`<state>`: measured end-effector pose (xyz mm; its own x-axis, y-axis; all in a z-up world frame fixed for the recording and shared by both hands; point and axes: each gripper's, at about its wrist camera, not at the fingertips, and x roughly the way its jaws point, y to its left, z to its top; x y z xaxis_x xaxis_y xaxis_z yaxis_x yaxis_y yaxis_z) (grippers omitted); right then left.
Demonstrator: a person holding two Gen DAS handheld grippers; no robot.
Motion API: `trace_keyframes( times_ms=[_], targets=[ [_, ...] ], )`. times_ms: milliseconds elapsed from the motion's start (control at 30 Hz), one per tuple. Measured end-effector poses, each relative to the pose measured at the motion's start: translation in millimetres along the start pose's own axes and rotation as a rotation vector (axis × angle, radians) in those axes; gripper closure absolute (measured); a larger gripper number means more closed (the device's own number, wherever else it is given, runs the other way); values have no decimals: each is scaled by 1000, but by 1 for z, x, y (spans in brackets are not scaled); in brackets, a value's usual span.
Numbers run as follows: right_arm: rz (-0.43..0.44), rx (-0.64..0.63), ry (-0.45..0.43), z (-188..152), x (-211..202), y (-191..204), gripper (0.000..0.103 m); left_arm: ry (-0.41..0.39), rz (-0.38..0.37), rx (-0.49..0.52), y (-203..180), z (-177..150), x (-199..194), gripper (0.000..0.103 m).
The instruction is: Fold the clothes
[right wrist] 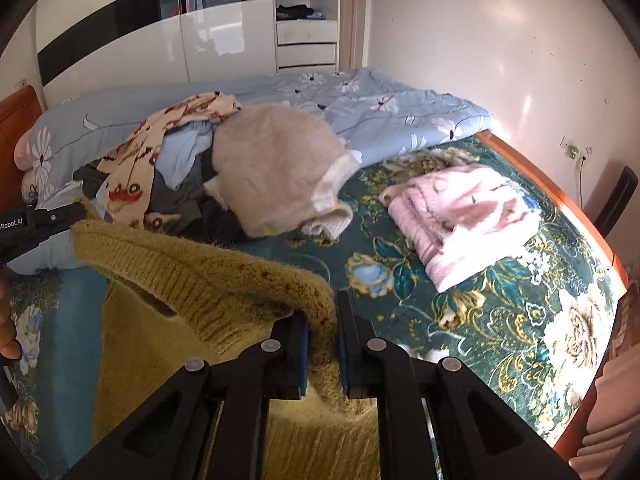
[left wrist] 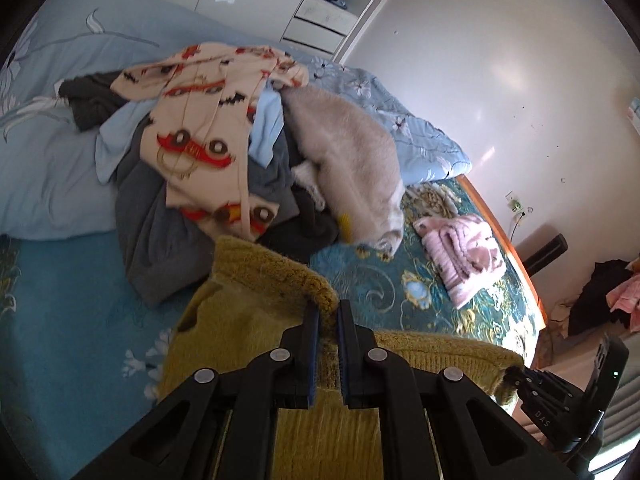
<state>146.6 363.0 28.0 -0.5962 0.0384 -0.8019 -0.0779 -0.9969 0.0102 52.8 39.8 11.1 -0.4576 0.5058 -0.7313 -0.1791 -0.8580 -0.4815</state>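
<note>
A mustard-yellow knit sweater (left wrist: 256, 304) hangs between both grippers above the bed; it also shows in the right wrist view (right wrist: 208, 280). My left gripper (left wrist: 328, 312) is shut on its upper edge. My right gripper (right wrist: 323, 312) is shut on the same edge further along. The right gripper's body shows in the left wrist view (left wrist: 552, 396) at the sweater's far corner, and the left gripper's body shows at the left of the right wrist view (right wrist: 36, 220). Most of the sweater hangs below the fingers, partly hidden.
A pile of unfolded clothes (left wrist: 208, 132) with a beige fuzzy top (right wrist: 276, 168) lies behind the sweater. A folded pink garment (right wrist: 464, 216) sits on the floral bedspread (right wrist: 520, 320). A light blue quilt (right wrist: 380, 108) lies at the back. The wooden bed edge (right wrist: 560, 200) is at the right.
</note>
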Motion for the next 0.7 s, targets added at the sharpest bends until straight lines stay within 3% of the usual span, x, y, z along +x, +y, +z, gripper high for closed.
trace_keyframes(
  times_ms=[167, 300, 533, 633, 700],
  targets=[
    [141, -25, 168, -56, -9, 5, 91, 130, -23, -66, 26, -58, -24, 94],
    [201, -106, 270, -85, -33, 19, 91, 251, -21, -135, 40, -105, -46, 94],
    [259, -265, 459, -137, -42, 44, 90, 447, 94, -144, 57, -187, -39, 94],
    [279, -308, 525, -154, -39, 52, 88, 502, 124, -180, 69, -209, -29, 94],
    [287, -315, 546, -159, -39, 54, 75, 522, 130, -181, 72, -215, -27, 93]
  ],
)
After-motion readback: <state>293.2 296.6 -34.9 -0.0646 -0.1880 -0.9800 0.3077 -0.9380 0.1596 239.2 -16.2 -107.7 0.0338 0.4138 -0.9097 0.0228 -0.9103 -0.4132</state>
